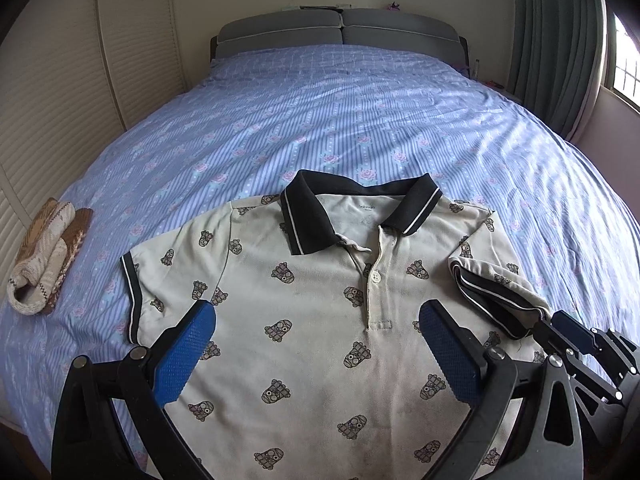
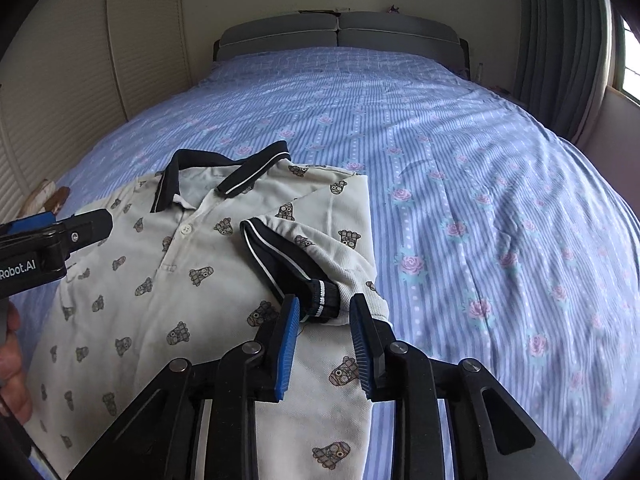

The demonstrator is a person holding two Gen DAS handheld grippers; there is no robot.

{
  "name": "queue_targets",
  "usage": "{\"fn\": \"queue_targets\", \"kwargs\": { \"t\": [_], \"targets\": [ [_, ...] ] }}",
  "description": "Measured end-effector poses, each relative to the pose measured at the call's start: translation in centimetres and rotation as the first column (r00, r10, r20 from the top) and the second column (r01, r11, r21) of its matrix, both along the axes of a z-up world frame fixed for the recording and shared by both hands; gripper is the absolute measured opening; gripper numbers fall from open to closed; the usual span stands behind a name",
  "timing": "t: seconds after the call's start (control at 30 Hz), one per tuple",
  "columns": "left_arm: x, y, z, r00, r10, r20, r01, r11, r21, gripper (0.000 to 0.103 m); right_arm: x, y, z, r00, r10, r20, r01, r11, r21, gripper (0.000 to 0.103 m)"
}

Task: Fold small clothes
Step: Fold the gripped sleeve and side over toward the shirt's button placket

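The right claw hangs over the folded-in sleeve cuff of a small cream polo shirt, its blue pads parted with the dark cuff lying between them; neither pad appears to press the cloth, so the sleeve looks released rather than held. The left claw hovers wide apart and empty above the shirt's chest, below the button placket.

The shirt lies face up on the blue striped bed sheet, near the foot of the bed. Its long axis runs from the hem, nearest the claws, to the dark collar, which points toward the grey headboard. The sleeve on the right claw's side is turned in across the body; the other sleeve lies spread flat.

The risk, judged from here: the turned-in sleeve is bunched and raised at the cuff, and a pad lifting away could snag it and drag the fold open. The soft bedding could also let the shirt creep or wrinkle under any sideways pull, skewing later folds. A folded knitted item sits well apart at the bed's edge.
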State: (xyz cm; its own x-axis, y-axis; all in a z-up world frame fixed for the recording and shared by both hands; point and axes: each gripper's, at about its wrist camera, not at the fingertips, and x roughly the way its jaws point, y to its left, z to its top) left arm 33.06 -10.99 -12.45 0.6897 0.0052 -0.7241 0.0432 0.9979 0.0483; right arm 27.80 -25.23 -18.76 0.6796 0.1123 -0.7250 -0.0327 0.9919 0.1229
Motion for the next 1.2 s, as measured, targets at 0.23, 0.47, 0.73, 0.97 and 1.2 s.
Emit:
{"fn": "queue_targets", "kwargs": {
  "t": [0.23,0.47,0.73,0.97,1.2],
  "targets": [
    [-0.2,0.7,0.3,1.0,0.009,0.0,-0.009,1.0,-0.003,0.103,1.6,0.7,-0.9,0.998,-0.025,-0.058,0.022,0.998,-0.06,0.009],
    [-0.4,1.3,0.4,1.0,0.013,0.001,-0.013,1.0,-0.014,0.103,0.1,0.6,-1.2,0.996,-0.003,-0.086,0.004,1.0,0.018,0.004],
    [-0.6,1.6,0.4,1.0,0.01,-0.003,-0.01,1.0,0.0,0.103,-0.3,0.9,-2.9,0.993,0.004,-0.116,0.002,0.999,0.047,0.004],
    [-0.8,1.7,0.7,1.0,0.009,-0.002,-0.009,1.0,-0.006,0.103,-0.7,0.9,-0.9,0.998,-0.034,-0.057,0.034,0.999,0.002,0.011],
    [-1.0,1.5,0.7,1.0,0.008,0.001,-0.008,1.0,-0.004,0.103,0.5,1.2,-1.1,0.996,-0.034,-0.082,0.033,0.999,-0.013,0.014]
  ]
}}
